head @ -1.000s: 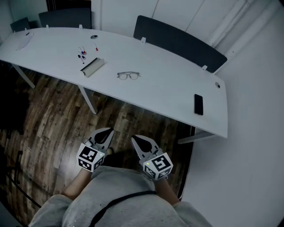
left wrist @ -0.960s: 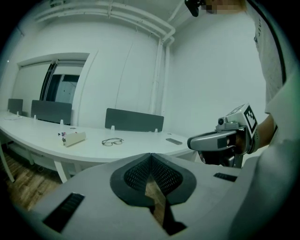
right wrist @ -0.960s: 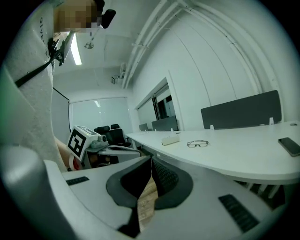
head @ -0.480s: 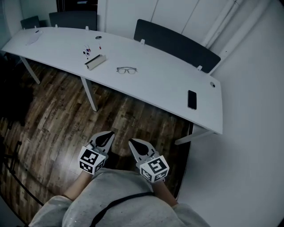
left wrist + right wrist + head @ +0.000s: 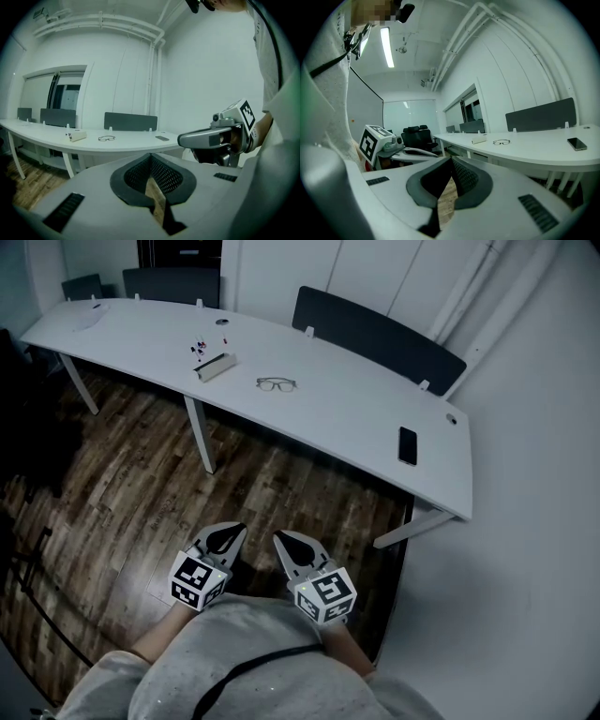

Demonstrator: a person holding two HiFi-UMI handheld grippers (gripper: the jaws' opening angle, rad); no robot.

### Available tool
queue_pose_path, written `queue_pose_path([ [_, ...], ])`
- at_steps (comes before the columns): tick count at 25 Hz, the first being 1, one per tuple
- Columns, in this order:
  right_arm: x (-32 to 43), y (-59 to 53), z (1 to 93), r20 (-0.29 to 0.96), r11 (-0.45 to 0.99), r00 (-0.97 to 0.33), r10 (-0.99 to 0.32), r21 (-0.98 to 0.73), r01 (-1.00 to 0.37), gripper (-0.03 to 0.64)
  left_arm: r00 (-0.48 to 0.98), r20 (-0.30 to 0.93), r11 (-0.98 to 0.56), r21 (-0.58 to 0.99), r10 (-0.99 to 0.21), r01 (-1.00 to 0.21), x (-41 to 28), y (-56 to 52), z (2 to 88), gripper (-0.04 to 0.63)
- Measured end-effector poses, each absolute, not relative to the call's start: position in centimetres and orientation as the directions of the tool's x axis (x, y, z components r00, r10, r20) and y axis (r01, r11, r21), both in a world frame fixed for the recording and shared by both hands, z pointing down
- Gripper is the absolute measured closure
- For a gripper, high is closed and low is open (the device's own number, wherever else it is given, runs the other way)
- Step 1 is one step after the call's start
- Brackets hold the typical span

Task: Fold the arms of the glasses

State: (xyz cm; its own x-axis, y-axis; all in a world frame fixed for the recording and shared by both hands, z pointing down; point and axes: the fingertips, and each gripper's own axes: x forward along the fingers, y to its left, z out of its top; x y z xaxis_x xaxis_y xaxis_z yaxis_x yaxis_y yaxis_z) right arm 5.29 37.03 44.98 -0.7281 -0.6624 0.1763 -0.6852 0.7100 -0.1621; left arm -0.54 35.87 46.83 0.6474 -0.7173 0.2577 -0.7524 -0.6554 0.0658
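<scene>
- Left gripper [image 5: 226, 539]: jaws closed, pads together, nothing between them. It is held low in front of the person's body, over the wooden floor [image 5: 122, 474], with its marker cube nearest the body.
- Right gripper [image 5: 288, 546]: jaws closed as well, and empty. It sits just beside the left one at about the same height, and the two tips angle slightly toward each other.
- Both grippers point toward the tabletop [image 5: 347, 418] but are well apart from it, with a stretch of floor in between.
- Glasses [image 5: 277, 383]: lying on the white tabletop, roughly mid-length, nearer the front edge than the back. Nothing touches them. They are too small in every view to tell whether the arms are folded or spread.
- A pale oblong block [image 5: 215, 367] lies left of the glasses, with a small scatter of red and dark bits [image 5: 199, 345] just beyond it.
- A dark phone [image 5: 407, 445] lies flat toward the right end of the tabletop, well apart from the glasses.
- A dark divider panel [image 5: 375, 334] stands along the far edge behind the glasses. More panels stand at the far left end.
- The tabletop is long and gently curved, on white legs, and its right end comes close to the white wall.
- The person's grey top [image 5: 244, 667] fills the bottom of the head view, with a dark strap across it.
</scene>
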Motion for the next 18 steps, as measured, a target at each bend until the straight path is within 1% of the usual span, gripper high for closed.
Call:
queue_pose_path([
  [5,5.4,38.4,44.1,0.161,0.708,-0.725,-0.669,-0.156,-0.688,0.598,0.635,0.235,-0.644,0.049,-0.736,-0.764,-0.8,37.1,45.7,0.58],
  [18,4.5,38.6,44.6,0.161,0.72,-0.742,-0.651,-0.18,-0.67,0.598,0.63,0.259,-0.643,0.04,-0.732,-0.765,-1.3,37.6,46.4,0.58],
])
